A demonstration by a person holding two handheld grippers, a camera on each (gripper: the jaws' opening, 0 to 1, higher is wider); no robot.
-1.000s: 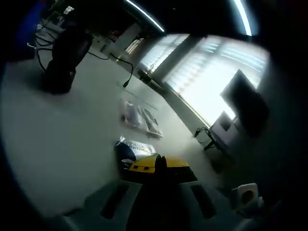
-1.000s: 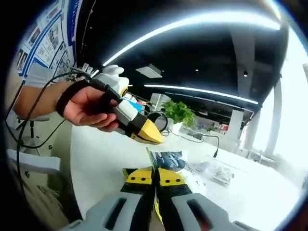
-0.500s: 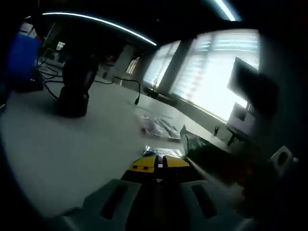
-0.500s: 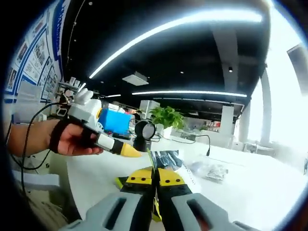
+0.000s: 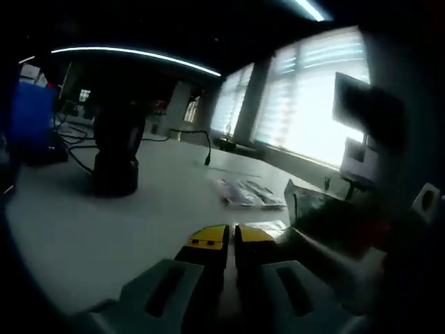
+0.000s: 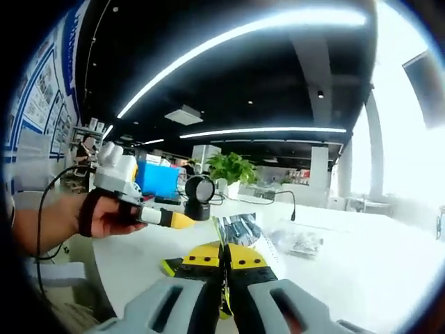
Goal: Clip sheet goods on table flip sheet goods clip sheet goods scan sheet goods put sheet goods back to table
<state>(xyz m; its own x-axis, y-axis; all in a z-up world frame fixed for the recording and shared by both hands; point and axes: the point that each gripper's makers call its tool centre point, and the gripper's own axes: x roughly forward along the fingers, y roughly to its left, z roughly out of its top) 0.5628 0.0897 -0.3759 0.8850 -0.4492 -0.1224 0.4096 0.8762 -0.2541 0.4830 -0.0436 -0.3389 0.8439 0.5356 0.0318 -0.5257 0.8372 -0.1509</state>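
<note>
Above the white table (image 6: 389, 271), right gripper (image 6: 224, 256) pinches a printed sachet (image 6: 240, 229) by its edge (thin bite); could slip. Left gripper (image 5: 228, 238) jaws together, empty.

An open-plan office or showroom-like workspace. A long white surface (image 6: 389, 257) stretches across the room, with black cables (image 5: 201, 136) trailing over it. Overhead, a dark ceiling carries long strip lights (image 6: 243, 31). Tall windows with slatted blinds (image 5: 313, 97) let in bright daylight. A potted green plant (image 6: 231, 169) stands further back, next to a blue box (image 6: 158, 179). Printed posters (image 6: 42, 83) line one wall.
</note>
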